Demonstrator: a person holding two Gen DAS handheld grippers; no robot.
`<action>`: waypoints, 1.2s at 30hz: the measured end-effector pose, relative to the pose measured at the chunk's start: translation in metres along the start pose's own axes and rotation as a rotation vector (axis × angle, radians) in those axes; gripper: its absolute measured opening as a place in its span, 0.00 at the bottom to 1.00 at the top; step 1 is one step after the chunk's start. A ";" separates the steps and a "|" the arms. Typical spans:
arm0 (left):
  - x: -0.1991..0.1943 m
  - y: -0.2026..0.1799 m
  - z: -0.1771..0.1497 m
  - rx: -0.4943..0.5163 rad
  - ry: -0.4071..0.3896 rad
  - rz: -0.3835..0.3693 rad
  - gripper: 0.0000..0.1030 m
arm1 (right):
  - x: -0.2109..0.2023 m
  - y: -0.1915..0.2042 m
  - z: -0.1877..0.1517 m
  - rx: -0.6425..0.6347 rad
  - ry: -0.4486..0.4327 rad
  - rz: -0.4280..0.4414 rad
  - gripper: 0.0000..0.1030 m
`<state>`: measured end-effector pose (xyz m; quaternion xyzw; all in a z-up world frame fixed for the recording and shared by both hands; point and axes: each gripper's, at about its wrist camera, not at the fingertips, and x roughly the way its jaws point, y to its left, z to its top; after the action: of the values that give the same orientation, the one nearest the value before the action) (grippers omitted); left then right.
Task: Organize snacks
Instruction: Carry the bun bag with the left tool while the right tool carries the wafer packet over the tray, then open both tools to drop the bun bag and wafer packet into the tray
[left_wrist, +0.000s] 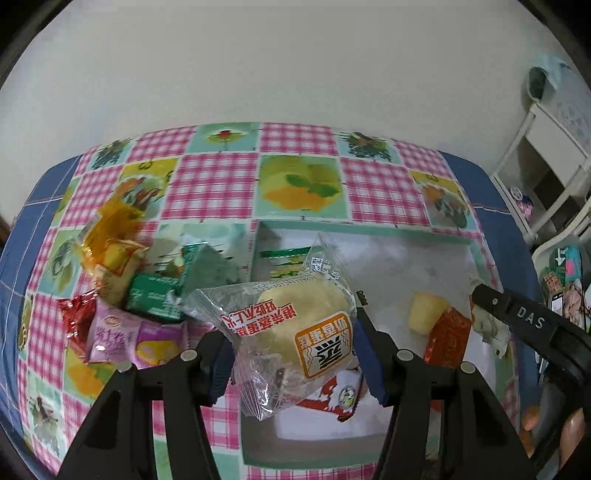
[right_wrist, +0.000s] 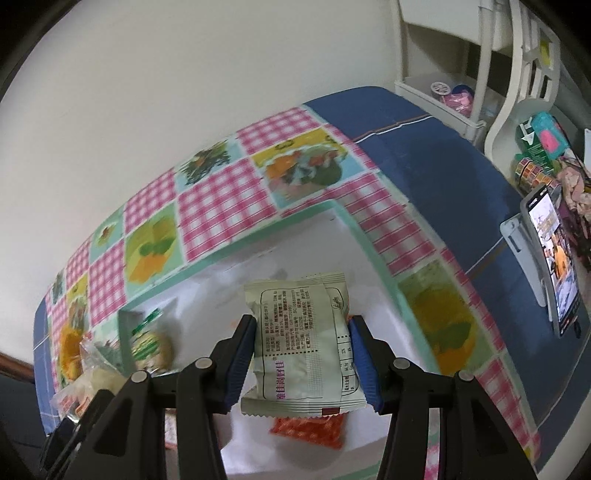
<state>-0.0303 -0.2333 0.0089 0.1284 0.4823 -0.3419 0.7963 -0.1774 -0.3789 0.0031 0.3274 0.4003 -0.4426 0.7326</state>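
Cake wrapper (left_wrist: 280, 325) – clear glossy plastic film, crinkled. Pale green packet (right_wrist: 306, 343): matt-looking foil/plastic w/ crimped ends. Tablecloth (left_wrist: 218, 184) looks like smooth, slightly shiny printed vinyl. Box (left_wrist: 369, 240) inside – white, matt, prob. card. Gripper pads (right_wrist: 360, 365) blue, rubbery; arms black matt plastic.

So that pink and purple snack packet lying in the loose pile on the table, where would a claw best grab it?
Across its short width, near the middle, coming down from above. The pink and purple snack packet lies flat, partly tucked against a red foil packet and a green packet, so its sealed ends are crowded; the puffed middle looks freer to pinch.
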 end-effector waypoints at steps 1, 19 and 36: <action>0.003 -0.003 0.001 0.006 -0.004 -0.004 0.59 | 0.003 -0.002 0.001 0.002 -0.003 -0.006 0.52; 0.043 -0.024 0.014 0.021 -0.015 -0.053 0.59 | 0.038 -0.007 0.023 -0.018 -0.012 -0.034 0.52; 0.048 -0.036 0.017 0.059 -0.025 -0.061 0.60 | 0.049 -0.002 0.027 -0.001 0.009 -0.024 0.54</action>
<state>-0.0279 -0.2892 -0.0191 0.1326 0.4660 -0.3817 0.7872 -0.1572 -0.4208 -0.0272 0.3242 0.4080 -0.4495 0.7255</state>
